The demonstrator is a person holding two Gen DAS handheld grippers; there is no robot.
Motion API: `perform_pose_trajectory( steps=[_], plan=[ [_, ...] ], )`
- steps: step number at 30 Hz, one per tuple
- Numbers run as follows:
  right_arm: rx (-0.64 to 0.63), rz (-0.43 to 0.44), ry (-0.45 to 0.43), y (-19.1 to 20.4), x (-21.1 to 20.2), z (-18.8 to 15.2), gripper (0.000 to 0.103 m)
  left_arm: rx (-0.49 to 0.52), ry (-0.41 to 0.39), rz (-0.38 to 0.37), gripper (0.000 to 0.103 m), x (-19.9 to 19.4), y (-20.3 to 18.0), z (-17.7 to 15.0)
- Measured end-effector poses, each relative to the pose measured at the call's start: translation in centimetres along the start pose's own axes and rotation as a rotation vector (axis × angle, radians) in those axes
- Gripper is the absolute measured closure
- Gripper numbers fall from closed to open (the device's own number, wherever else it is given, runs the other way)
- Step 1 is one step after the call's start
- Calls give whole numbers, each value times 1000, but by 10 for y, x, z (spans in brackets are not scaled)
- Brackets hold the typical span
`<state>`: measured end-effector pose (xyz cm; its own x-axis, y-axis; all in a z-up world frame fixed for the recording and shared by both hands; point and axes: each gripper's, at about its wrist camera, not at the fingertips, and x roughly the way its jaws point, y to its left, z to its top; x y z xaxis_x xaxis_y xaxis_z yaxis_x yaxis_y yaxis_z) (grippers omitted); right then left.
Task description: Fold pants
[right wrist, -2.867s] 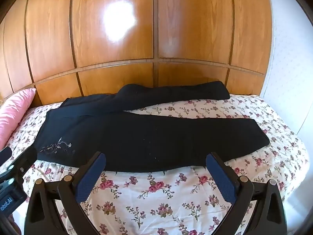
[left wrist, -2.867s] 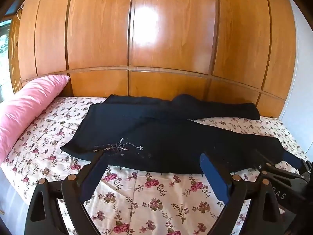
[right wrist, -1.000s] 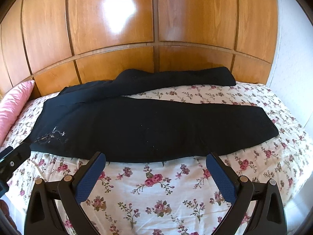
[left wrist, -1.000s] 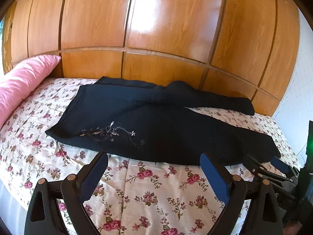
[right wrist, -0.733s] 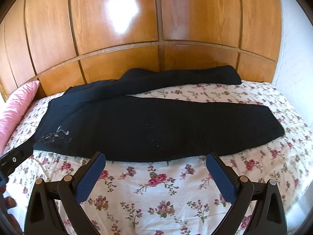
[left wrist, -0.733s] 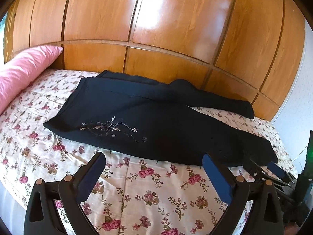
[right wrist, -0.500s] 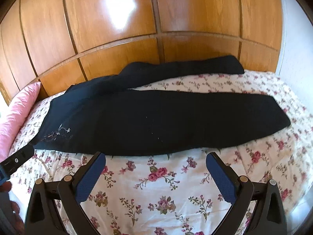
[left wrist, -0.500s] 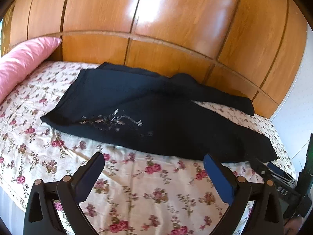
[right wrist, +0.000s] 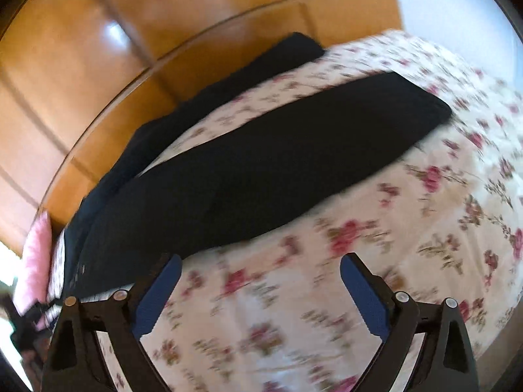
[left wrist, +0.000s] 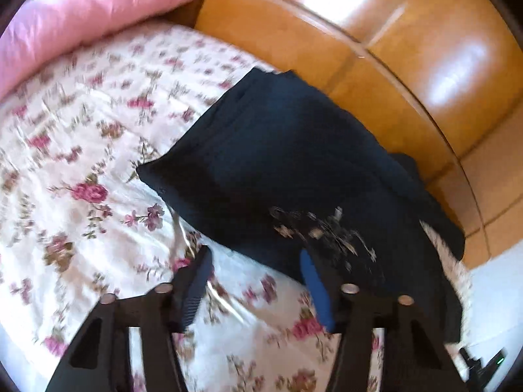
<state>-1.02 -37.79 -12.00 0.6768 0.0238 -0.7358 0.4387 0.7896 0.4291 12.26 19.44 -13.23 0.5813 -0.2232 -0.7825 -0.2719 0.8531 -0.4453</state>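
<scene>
Pants (left wrist: 287, 170) of dark, matte fabric lie spread flat on a bedsheet (left wrist: 81, 202) printed with small pink roses on a pale ground. A pale embroidered motif (left wrist: 323, 228) marks the cloth near the waist end. The two legs part in a narrow V: one runs along the foot of the glossy wooden panelling (left wrist: 376, 75), the other lies nearer the cameras and ends in a blunt, squared hem (right wrist: 421, 104). A smooth pink pillow (left wrist: 85, 16) rests beyond the waist end, against the panelling.

Left gripper (left wrist: 255, 281): black frame, blue ribbed pads, jaws spread apart with nothing between them. The near edge of the waist section lies just ahead of the fingertips; the right-hand finger (left wrist: 313, 287) overlaps the dark cloth in this view, though contact cannot be confirmed through the motion blur. The waist corner (left wrist: 147, 173) points forward and to the left of the left-hand finger.

Right gripper (right wrist: 261, 281): same build, jaws wide open and empty, above bare floral sheet. The nearer leg (right wrist: 278, 163) crosses diagonally just ahead of the jaws, its lower edge close in front of the left-hand finger (right wrist: 157, 290); the hem lies well ahead and to the right. Both views are tilted and blurred.
</scene>
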Motion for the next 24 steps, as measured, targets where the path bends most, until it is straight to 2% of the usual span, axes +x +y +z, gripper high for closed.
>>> perform_pose_trajectory(
  steps=[2, 6, 7, 11, 13, 18, 21, 24],
  plan=[
    [58, 5, -4, -16, 3, 7, 7, -40, 15, -16, 59, 11, 6, 7],
    [166, 22, -2, -42, 16, 23, 11, -63, -5, -29, 72, 23, 6, 14],
    [178, 31, -8, -47, 19, 24, 12, -65, -16, -34, 79, 24, 5, 15],
    [224, 59, -41, -53, 27, 41, 12, -45, -31, -35, 90, 29, 1, 24],
    [238, 55, -48, -54, 35, 49, 20, -26, -31, -18, 93, 26, -3, 23],
    [299, 43, -40, -72, 55, 70, 76, -12, -45, 0, 96, 24, -10, 29],
    [311, 54, -32, -78, 55, 78, 86, -26, -60, 4, 96, 12, -6, 26],
    [250, 30, -47, -70, 44, 78, 88, -26, -77, 2, 96, 0, -4, 26]
  ],
)
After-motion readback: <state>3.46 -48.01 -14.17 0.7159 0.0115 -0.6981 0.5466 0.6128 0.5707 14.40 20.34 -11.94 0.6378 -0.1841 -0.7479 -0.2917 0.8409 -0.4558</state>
